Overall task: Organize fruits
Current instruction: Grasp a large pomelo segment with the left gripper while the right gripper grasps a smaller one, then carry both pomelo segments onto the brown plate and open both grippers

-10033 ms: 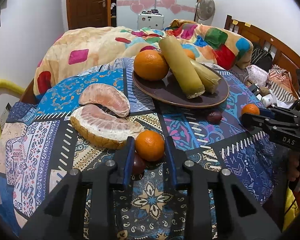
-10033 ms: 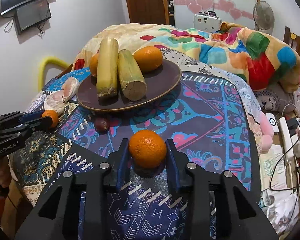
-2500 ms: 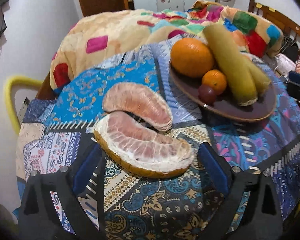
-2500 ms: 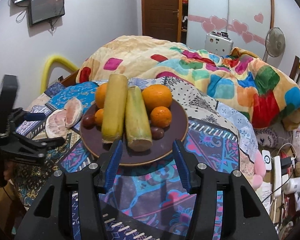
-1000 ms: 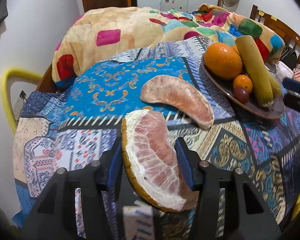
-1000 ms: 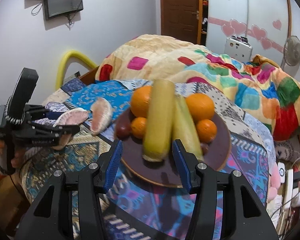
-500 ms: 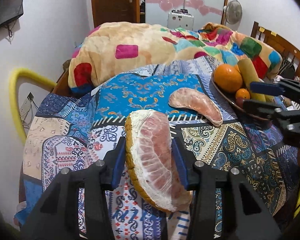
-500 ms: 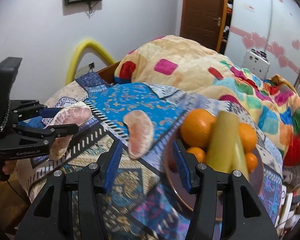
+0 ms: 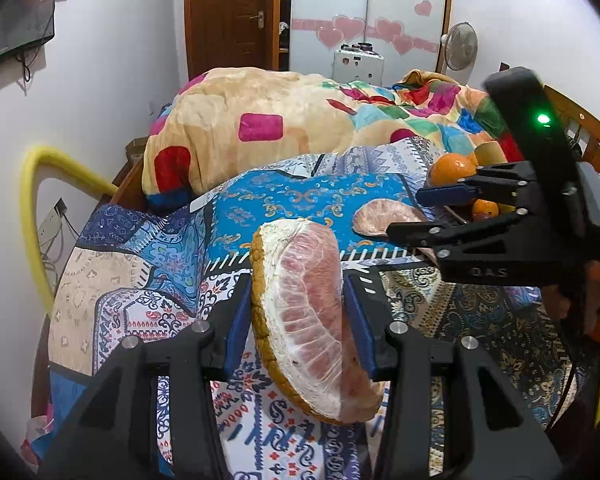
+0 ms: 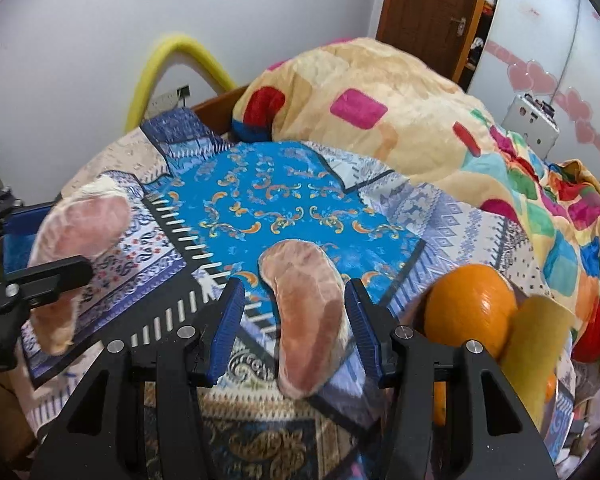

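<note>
Two pomelo pieces are framed by two hand-held grippers above a patterned bedspread (image 9: 292, 196).

The left gripper (image 9: 296, 320) is closed on the rind-backed pomelo wedge (image 9: 308, 320), which is pinched between blue ridged pads (image 9: 236, 322) and held clear of the cloth; thick white pith, a rough ochre rind and pale pink pulp are shown. The right gripper (image 10: 294, 326) is spread wide, and the peeled pomelo segment (image 10: 306, 316), smooth, curved and pinkish, lies on the cloth between its fingers without being gripped. "DAS" is read in raised letters on the right gripper's matte black body in the left view. Just beside the segment, a glossy orange (image 10: 470, 304) and a yellowish cylindrical sugarcane piece (image 10: 536, 348) are seen. A plush patchwork blanket (image 9: 300, 120) is heaped beyond.
</note>
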The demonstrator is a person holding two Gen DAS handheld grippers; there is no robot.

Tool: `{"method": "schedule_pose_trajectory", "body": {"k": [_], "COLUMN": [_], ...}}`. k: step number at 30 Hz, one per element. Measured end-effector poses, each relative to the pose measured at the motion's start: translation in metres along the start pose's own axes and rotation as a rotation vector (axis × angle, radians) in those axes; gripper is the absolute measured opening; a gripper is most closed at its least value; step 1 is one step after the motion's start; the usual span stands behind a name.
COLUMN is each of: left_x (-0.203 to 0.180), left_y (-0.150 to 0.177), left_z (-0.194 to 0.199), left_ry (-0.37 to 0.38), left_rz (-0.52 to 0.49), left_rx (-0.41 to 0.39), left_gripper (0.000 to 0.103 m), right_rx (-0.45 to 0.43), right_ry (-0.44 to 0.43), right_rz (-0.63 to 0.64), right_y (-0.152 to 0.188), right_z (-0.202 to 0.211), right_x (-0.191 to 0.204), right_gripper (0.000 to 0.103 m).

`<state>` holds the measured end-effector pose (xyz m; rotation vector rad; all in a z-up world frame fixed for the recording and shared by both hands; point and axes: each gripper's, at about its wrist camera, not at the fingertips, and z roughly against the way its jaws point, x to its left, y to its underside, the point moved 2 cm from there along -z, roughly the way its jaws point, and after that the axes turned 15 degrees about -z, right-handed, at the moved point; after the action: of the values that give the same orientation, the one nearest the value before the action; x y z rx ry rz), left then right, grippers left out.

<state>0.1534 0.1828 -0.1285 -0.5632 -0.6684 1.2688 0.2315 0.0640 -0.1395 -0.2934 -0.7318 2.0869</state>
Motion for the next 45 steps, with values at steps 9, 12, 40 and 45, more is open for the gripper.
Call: {"method": "schedule_pose_trajectory", "body": {"k": [9,12,40,45], "left_x": [0.009,0.009,-0.005,-0.022], "left_y": [0.006,0.005,-0.003,-0.017], "left_z": [-0.01,-0.009,0.013,0.023], "left_ry": [0.02,0.03,0.026,0.029], "left_rz": [0.03,0.034,0.029,0.008], "left_rx": [-0.012,-0.02,-0.037,-0.052], "left_gripper": [0.045,0.045,0.045,0.045], "right_rx": [0.032,0.053,0.032,-0.039], "right_ry": [0.083,0.096,0.02,0.02], "right_rz": [0.11,0.13,0.078,0.001], "right_y": [-0.002,-0.006,0.036,0.037], "right_z": [-0.017,-0.023,0.027,0.064], "right_x": [0.014,0.014,0.016,-0.012], "right_gripper": [0.049,0.05,0.038,0.038]}}
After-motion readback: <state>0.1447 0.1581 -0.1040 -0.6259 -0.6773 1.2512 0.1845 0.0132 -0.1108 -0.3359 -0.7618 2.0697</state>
